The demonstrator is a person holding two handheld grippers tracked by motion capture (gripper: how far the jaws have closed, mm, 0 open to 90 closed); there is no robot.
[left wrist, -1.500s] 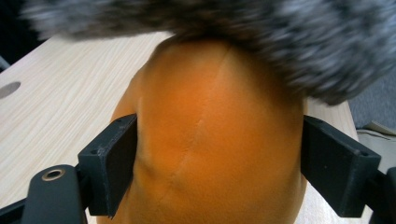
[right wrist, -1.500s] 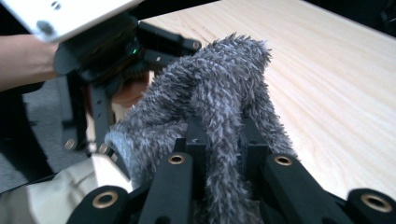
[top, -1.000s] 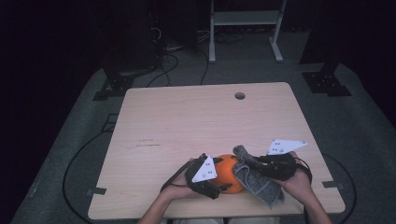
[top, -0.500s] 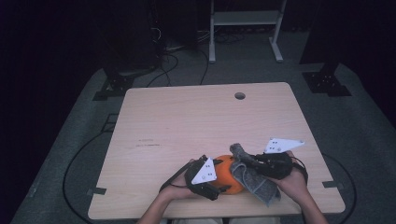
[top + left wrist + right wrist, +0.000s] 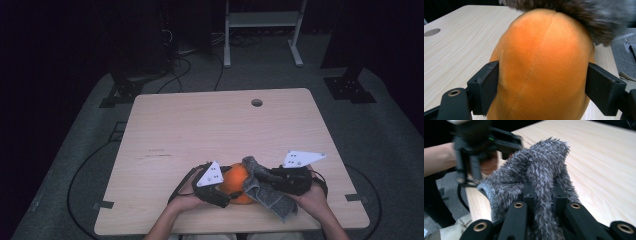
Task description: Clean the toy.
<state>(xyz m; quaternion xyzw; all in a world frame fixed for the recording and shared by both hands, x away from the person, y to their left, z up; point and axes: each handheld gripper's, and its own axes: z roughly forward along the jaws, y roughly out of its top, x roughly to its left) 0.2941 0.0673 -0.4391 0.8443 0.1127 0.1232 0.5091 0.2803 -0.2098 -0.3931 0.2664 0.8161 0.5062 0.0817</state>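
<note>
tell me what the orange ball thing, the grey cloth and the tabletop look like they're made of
Orange ball: seems a soft plush toy, short velvety nap with a stitched seam down it; the left gripper holds it.
Grey cloth: looks like fuzzy, shaggy fabric, with fibres standing out in tufts; the right gripper pinches it.
Tabletop: pale wood-grain, matte; solid wood or laminate can't be told.
</note>
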